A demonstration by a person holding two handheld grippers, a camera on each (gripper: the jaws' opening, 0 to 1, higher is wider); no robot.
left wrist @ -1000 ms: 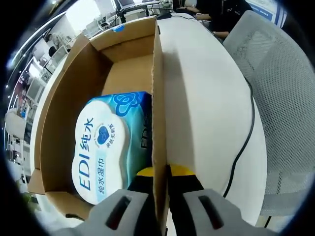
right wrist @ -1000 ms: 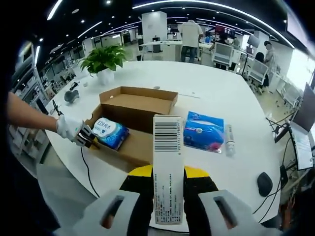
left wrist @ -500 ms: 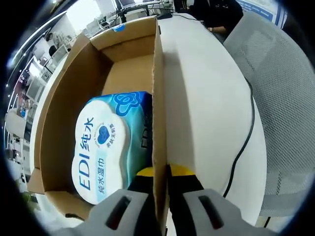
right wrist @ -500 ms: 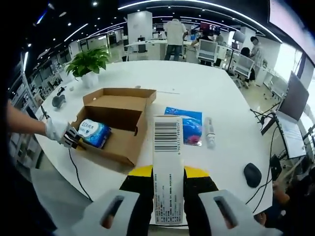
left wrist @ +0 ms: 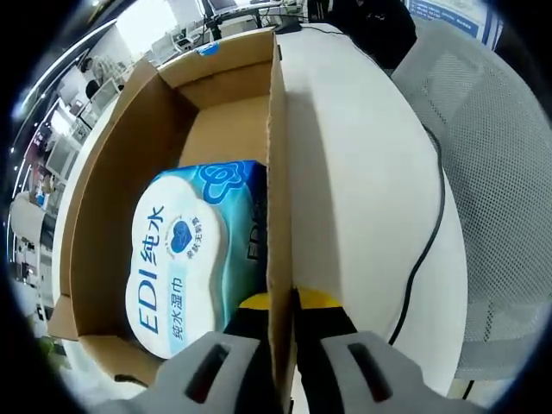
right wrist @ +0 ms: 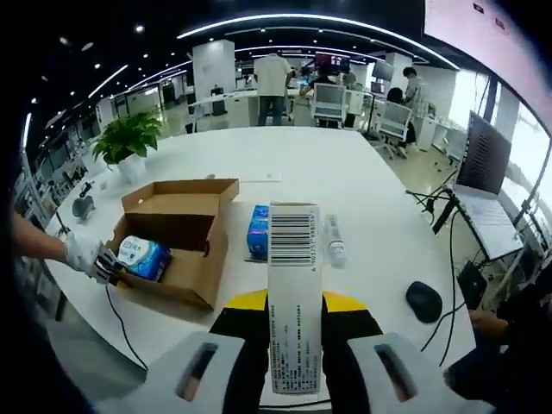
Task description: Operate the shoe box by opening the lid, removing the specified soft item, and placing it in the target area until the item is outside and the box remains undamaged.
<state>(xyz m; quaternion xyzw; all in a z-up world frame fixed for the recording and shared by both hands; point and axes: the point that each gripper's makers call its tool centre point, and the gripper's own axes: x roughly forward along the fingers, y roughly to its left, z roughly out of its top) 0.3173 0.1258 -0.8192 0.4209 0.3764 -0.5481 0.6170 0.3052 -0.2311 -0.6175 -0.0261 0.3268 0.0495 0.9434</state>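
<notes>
One wipes pack (left wrist: 185,259) lay inside the opened shoe box (right wrist: 177,246) on the worktop (right wrist: 362,198). Left gripper (left wrist: 280,323) fingers pinched the box wall. Right gripper (right wrist: 293,332) fingers clamped a barcoded carton (right wrist: 293,297). Judged: lid open, removal of the pack outstanding.

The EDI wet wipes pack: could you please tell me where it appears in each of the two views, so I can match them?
Left gripper view: the EDI wet wipes pack lies left of centre, inside the cardboard shoe box, beside the wall the left gripper clamps.
Right gripper view: the pack sits small at mid-left, in the box's near end.
Shared landmark: the open shoe box on the white table.
</notes>
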